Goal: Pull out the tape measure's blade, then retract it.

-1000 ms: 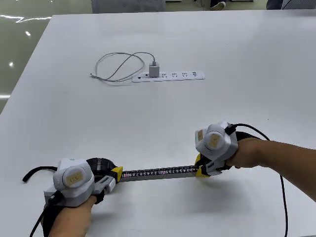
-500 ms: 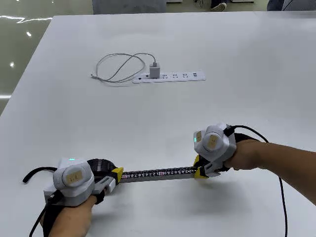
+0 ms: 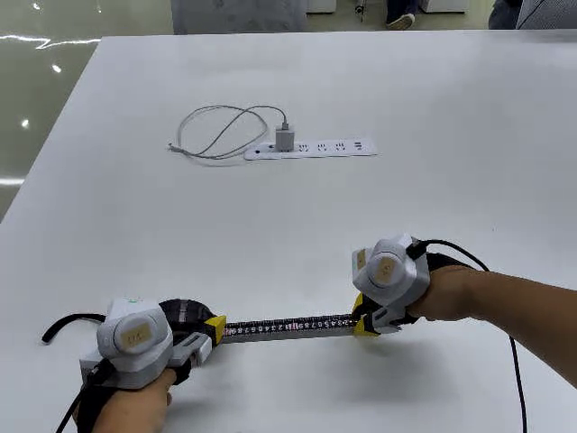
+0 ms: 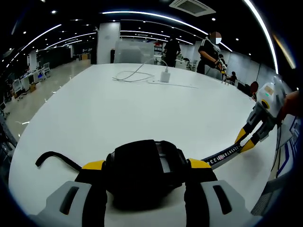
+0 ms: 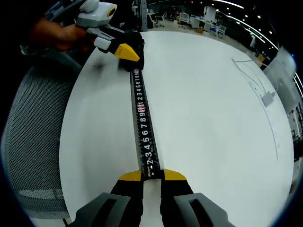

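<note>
A: What does the scene hold, biggest thing first?

B: A wide white table (image 3: 451, 135) stretching far back. On its far half lie a long white power strip (image 3: 325, 147), a pale grey plug-in charger (image 3: 285, 140) and a looped white cable (image 3: 216, 131), all well apart from the work. Along the near edge a black tape blade (image 3: 288, 324) with white numbers lies flat on the table. It runs left to right between two handheld grippers.

A: Where is the tape measure itself?

B: The round black tape measure case (image 3: 185, 316) sits at the near left. It is clenched between the yellow-tipped jaws of the left gripper (image 3: 206, 332). A black wrist strap (image 3: 63, 322) trails off to its left. At the near right, the right gripper (image 3: 363, 323) has its yellow-tipped jaws pinched on the blade's free end, by the lowest numbers.

A: What could go wrong from here?

B: Most likely a slip at the right. That grip covers just the thin tip of the blade. If those jaws ease while the spring pulls, the blade may snap back fast, whip, and slam its end into the case. A pull off the line of the case mouth could twist or kink the blade. The case is also rounded, so a sharp tug might turn it within the left jaws or drag it along the smooth table.
</note>
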The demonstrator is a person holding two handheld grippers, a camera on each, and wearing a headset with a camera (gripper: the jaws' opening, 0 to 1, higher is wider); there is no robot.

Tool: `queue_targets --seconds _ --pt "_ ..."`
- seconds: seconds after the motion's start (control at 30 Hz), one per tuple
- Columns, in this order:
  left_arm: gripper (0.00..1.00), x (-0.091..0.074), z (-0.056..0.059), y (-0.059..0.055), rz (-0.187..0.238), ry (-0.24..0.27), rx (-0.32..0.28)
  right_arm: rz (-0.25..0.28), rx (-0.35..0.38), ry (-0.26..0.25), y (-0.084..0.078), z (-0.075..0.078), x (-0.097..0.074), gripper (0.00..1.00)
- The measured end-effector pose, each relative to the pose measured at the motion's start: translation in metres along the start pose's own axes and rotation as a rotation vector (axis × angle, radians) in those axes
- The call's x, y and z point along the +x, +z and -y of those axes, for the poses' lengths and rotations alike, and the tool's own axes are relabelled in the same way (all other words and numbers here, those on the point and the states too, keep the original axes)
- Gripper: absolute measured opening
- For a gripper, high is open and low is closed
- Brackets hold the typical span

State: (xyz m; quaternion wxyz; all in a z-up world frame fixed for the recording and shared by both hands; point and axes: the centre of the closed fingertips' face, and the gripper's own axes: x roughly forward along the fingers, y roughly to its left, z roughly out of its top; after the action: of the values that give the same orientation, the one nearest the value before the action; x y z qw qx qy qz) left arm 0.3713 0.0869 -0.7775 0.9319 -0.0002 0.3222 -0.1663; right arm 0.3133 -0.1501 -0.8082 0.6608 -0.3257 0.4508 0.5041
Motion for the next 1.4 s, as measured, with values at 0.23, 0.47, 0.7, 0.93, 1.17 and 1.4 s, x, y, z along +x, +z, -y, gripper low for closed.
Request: queue_targets --seconds 0.23,0.47,0.7,0.93,1.17,1.4 --pt "0.63 0.000 0.000 -0.001 -0.010 -0.001 0.000 0.006 -0.013 0.000 0.003 0.000 0.001 0.09" --pt "0.63 0.001 0.000 -0.001 -0.016 -0.001 -0.001 0.005 -0.014 0.000 0.005 -0.001 0.002 0.09" --pt "0.63 0.001 0.000 -0.001 -0.019 0.001 -0.001 0.022 0.011 -0.004 0.009 -0.001 0.003 0.09" --pt "0.63 0.001 0.000 -0.001 -0.022 0.000 -0.003 0.014 -0.010 -0.001 0.012 -0.001 0.004 0.09" --pt "0.63 0.001 0.000 -0.001 -0.026 0.000 -0.004 0.016 -0.013 0.003 0.015 -0.001 0.005 0.09" --pt "0.63 0.001 0.000 -0.001 -0.028 -0.001 -0.005 0.012 -0.009 0.003 0.018 -0.001 0.007 0.09"
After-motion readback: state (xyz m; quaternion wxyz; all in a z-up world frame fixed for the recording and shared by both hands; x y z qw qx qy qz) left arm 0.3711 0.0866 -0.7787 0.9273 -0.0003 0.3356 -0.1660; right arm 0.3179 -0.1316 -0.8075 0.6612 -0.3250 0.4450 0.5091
